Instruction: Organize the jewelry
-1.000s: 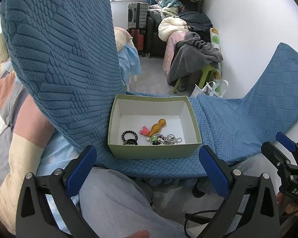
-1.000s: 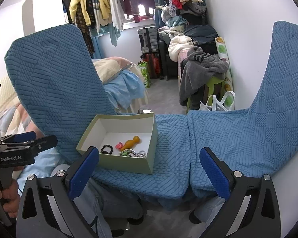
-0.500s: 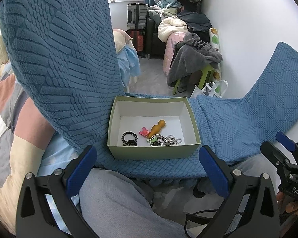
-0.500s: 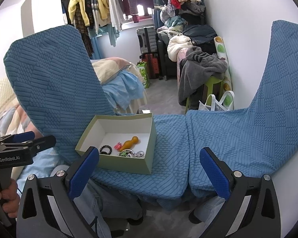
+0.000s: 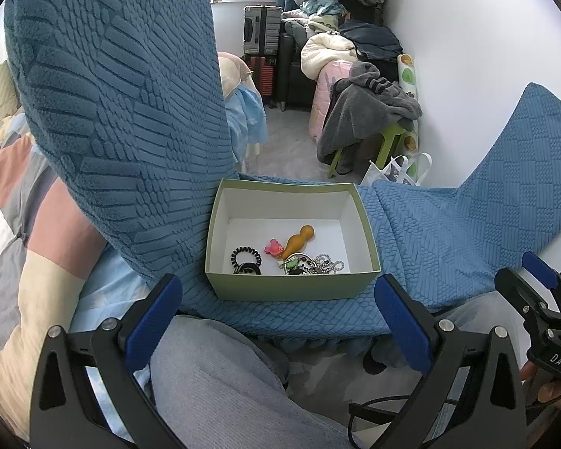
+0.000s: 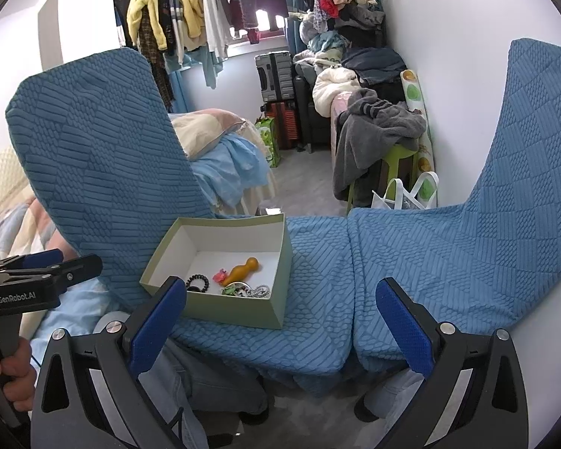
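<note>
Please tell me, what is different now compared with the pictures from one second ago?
Almost nothing changed. The left gripper and right gripper only drifted slightly; both jaws stay open and empty. The box stays on the blue seat, and the hair tie, pink clip, orange piece and chains lie inside as before.

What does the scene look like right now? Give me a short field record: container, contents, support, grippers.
container: green box, open, no lid in view
contents: black hair tie, pink clip, orange piece, silver chain tangle, all toward the near wall
support: blue chair seat
left gripper: open, empty, short of the box
right gripper: open, empty, short of the box
</note>
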A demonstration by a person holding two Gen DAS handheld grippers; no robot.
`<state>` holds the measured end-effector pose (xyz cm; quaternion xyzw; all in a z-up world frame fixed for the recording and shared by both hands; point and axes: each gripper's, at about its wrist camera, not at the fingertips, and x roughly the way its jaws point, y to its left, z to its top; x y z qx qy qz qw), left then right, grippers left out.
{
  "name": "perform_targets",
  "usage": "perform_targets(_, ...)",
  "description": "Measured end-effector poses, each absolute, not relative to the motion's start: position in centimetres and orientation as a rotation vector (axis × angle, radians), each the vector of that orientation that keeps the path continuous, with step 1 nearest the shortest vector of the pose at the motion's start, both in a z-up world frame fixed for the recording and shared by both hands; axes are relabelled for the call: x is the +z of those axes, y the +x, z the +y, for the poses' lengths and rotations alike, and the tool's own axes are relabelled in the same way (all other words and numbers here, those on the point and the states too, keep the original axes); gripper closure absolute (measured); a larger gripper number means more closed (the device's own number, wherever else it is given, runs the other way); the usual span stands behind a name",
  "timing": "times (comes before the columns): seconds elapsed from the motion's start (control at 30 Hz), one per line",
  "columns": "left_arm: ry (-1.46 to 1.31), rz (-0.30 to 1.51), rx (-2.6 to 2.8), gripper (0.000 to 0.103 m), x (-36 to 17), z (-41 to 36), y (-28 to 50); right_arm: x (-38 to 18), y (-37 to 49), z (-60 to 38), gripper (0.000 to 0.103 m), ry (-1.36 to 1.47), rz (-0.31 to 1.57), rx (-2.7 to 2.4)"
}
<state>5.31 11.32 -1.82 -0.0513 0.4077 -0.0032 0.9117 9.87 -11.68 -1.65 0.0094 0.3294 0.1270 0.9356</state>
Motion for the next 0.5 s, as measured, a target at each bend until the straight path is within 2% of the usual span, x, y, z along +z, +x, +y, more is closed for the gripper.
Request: perform_targets(0.5, -0.109, 0.836, -0.005, 0.001, -1.88, 10.97, 5.11, -1.72, 9.82, -11.76, 0.001, 0.021, 0.673, 0.256)
